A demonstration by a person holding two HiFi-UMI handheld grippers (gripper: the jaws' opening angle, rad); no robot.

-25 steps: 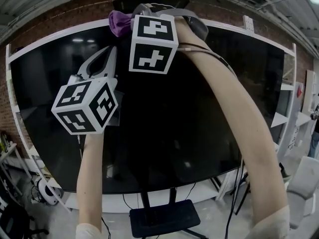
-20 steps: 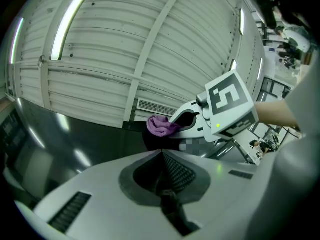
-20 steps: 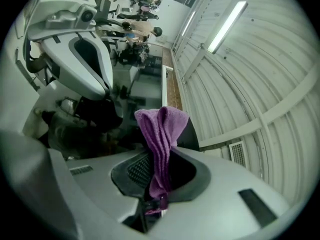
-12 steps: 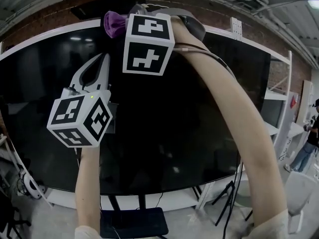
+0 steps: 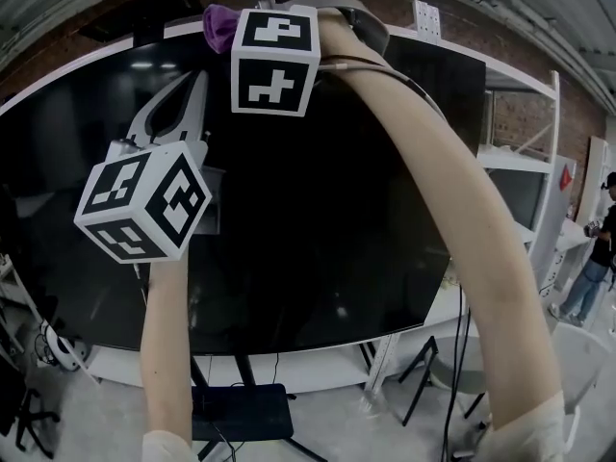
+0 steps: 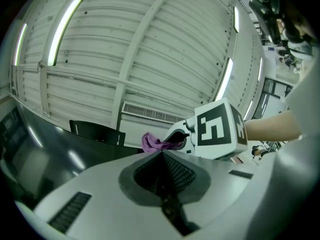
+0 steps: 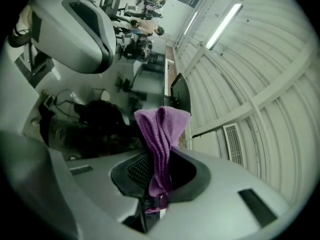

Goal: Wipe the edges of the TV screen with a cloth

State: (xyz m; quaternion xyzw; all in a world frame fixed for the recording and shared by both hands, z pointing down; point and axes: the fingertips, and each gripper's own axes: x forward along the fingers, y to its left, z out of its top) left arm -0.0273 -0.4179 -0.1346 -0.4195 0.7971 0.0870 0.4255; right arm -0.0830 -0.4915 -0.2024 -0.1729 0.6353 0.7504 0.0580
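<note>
A large black TV screen (image 5: 337, 210) with a thin white frame fills the head view. A purple cloth (image 5: 219, 25) rests against its top edge, and my right gripper (image 5: 231, 31) is shut on that cloth, with its marker cube (image 5: 274, 61) just below. In the right gripper view the cloth (image 7: 162, 134) stands folded between the jaws, beside the dark glass (image 7: 90, 129). My left gripper (image 5: 197, 80) hangs in front of the screen below and left of the cloth, shut on nothing. The left gripper view looks up at the cloth (image 6: 152, 143) and the right cube (image 6: 217, 129).
White shelving (image 5: 539, 162) stands to the right of the TV, and a person (image 5: 597, 248) stands at the far right. Below the screen are the stand's dark base (image 5: 241, 412), cables and a chair (image 5: 433, 373). The ribbed ceiling with strip lights (image 6: 65, 29) is close above.
The view has swung right. My right gripper and the cloth now sit nearer the screen's top right corner. The left gripper has kept its place under them.
</note>
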